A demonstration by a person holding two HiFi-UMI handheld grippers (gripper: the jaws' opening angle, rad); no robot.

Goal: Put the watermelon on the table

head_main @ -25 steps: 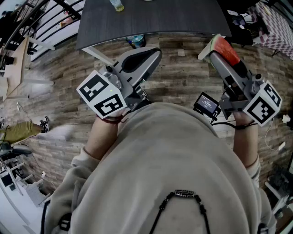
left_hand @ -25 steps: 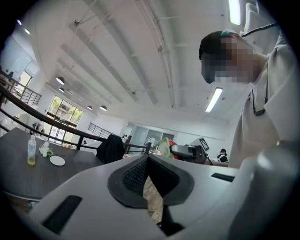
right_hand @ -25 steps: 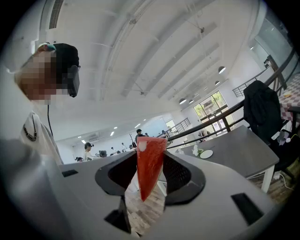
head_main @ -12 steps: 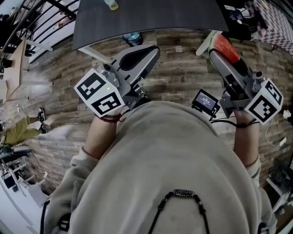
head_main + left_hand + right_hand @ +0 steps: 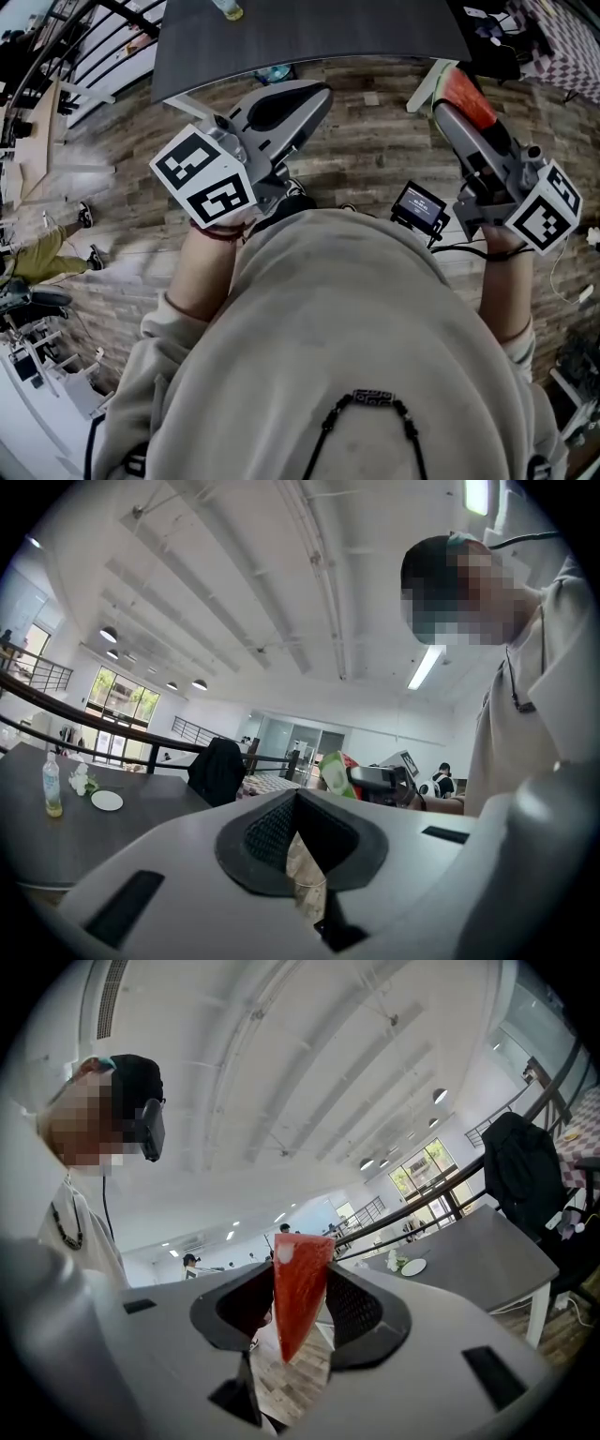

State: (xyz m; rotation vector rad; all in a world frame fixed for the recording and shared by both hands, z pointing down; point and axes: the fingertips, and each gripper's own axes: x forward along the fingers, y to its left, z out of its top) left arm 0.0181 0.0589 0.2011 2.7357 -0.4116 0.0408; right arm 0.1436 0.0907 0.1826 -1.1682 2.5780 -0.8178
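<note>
Main risk: the wedge slipping out of the right gripper (image 5: 300,1302) before it reaches the table. The pads bear only on the flat red faces, which I judge to be smooth and easily crushed. A jolt or tilt could let the wedge slide forward, and it hangs over the plank floor (image 5: 375,159), not over the tabletop.

Right tongs: jaws partly apart and clamped on the watermelon (image 5: 464,94), which stands upright between them, point downward in the right gripper view.

Left gripper (image 5: 298,803): tips together, nothing between them, only floor showing through the gap behind.

In the head view the slice sits at upper right, short of the dark table (image 5: 309,33), whose near edge runs across the top of the frame. A small bottle (image 5: 228,9) stands on the table at upper left, well apart from the slice.
</note>
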